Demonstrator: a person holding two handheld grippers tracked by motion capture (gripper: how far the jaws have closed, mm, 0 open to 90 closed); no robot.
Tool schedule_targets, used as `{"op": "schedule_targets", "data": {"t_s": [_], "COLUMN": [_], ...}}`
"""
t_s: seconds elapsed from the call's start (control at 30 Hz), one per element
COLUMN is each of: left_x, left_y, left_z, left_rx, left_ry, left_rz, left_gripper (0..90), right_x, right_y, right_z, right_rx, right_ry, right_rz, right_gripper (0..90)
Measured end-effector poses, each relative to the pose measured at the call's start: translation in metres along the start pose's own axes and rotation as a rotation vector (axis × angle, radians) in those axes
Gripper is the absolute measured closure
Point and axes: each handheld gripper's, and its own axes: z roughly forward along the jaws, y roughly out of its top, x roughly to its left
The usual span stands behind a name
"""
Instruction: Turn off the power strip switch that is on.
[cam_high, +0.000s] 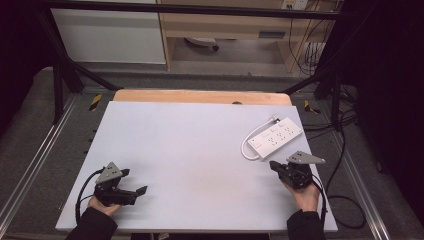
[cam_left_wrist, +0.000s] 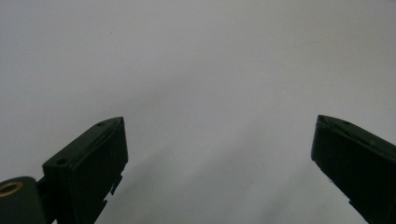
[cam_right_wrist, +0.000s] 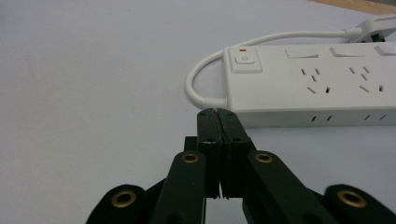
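**Power strip waits just ahead of the right tool**

The power strip (cam_right_wrist: 317, 86) lies flat on the surface (cam_high: 190, 150), just beyond the tips of the right tool (cam_right_wrist: 218, 113) and a little to their right. It is a white, rigid plastic bar with a power button (cam_right_wrist: 246, 59) at the near end, a red mark above it, further switches along the top and rows of socket holes below. A short white cord (cam_right_wrist: 201, 77) loops out of the near end and runs back along the far side to the plug (cam_high: 274, 120).

It looks light and stiff, with smooth sides that may slip between the jaws; a hold across the narrow width of the body, near the middle, should keep it level. The cord is pliant and would trail or swing if lifted.

The right tool is clenched, its jaws pressed together on nothing. The left tool (cam_high: 136, 182) is released, jaws wide apart over bare surface, well apart from the strip on the opposite side.
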Motion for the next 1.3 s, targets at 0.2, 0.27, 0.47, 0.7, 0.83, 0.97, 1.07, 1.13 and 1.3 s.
{"op": "schedule_targets", "data": {"t_s": [0.2,0.27,0.47,0.7,0.83,0.97,1.07,1.13,1.3], "left_x": [0.0,0.0,0.0,0.0,0.0,0.0,0.0,0.0,0.0], "left_y": [0.0,0.0,0.0,0.0,0.0,0.0,0.0,0.0,0.0], "left_z": [0.0,0.0,0.0,0.0,0.0,0.0,0.001,0.001,0.0], "left_rx": [0.001,0.002,0.002,0.003,0.003,0.003,0.004,0.004,0.004], "left_ry": [0.0,0.0,-0.001,-0.001,0.0,0.0,0.0,0.0,0.003], "left_rz": [0.0,0.001,0.002,0.002,0.0,0.001,0.0,0.0,0.0], "left_gripper": [3.5,3.5,3.5,3.5,3.5,3.5,3.5,3.5,3.5], "right_x": [-0.002,-0.002,-0.005,-0.009,-0.012,-0.016,-0.019,-0.02,-0.024], "right_y": [0.003,0.004,0.007,0.01,0.011,0.012,0.014,0.016,0.023], "right_z": [0.002,0.003,0.006,0.011,0.014,0.016,0.017,0.018,0.02], "right_rx": [-0.006,-0.008,-0.01,-0.014,-0.012,-0.014,-0.012,-0.014,-0.022], "right_ry": [-0.008,-0.007,-0.014,-0.023,-0.03,-0.038,-0.044,-0.045,-0.053], "right_rz": [-0.002,0.006,0.004,0.004,0.011,0.023,0.027,0.03,0.034], "right_gripper": [90.0,90.0,90.0,90.0,90.0,90.0,90.0,90.0,90.0]}}
